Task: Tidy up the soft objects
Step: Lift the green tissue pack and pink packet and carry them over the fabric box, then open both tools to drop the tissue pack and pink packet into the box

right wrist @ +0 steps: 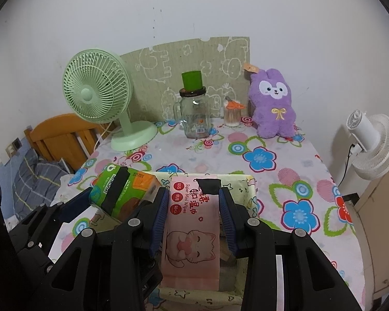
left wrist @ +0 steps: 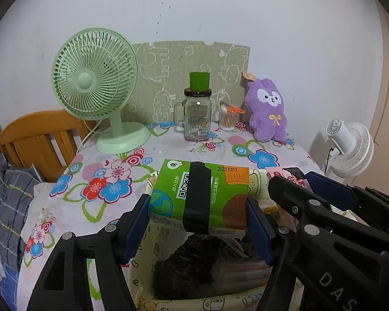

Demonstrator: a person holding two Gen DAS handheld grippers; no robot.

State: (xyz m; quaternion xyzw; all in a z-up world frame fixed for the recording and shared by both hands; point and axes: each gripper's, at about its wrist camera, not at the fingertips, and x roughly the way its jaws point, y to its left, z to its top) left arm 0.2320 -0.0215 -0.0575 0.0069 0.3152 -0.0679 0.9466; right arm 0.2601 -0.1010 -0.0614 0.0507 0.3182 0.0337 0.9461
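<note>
Jaws of the left gripper [left wrist: 198,207] clamp a green tissue pack [left wrist: 199,197] over the fabric basket [right wrist: 246,181]; the right gripper [right wrist: 193,212] grips a pink wet-wipes pack [right wrist: 192,233] above the same basket. Beyond, on the floral tabletop [right wrist: 285,160], sit a purple plush bunny [right wrist: 272,103], glass jar [left wrist: 197,116] and green fan [left wrist: 96,77].

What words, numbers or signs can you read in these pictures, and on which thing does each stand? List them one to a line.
"20251101": green tissue pack in the left gripper.
"领30元立减券包": same pack, beside a QR code.
"Super Mini Wipes": pink wipes pack in the right gripper.
"湿巾": same wipes pack.
"DAS": right gripper's arm, cut off at the frame edge.
Jar label and lid band: too small to read.
</note>
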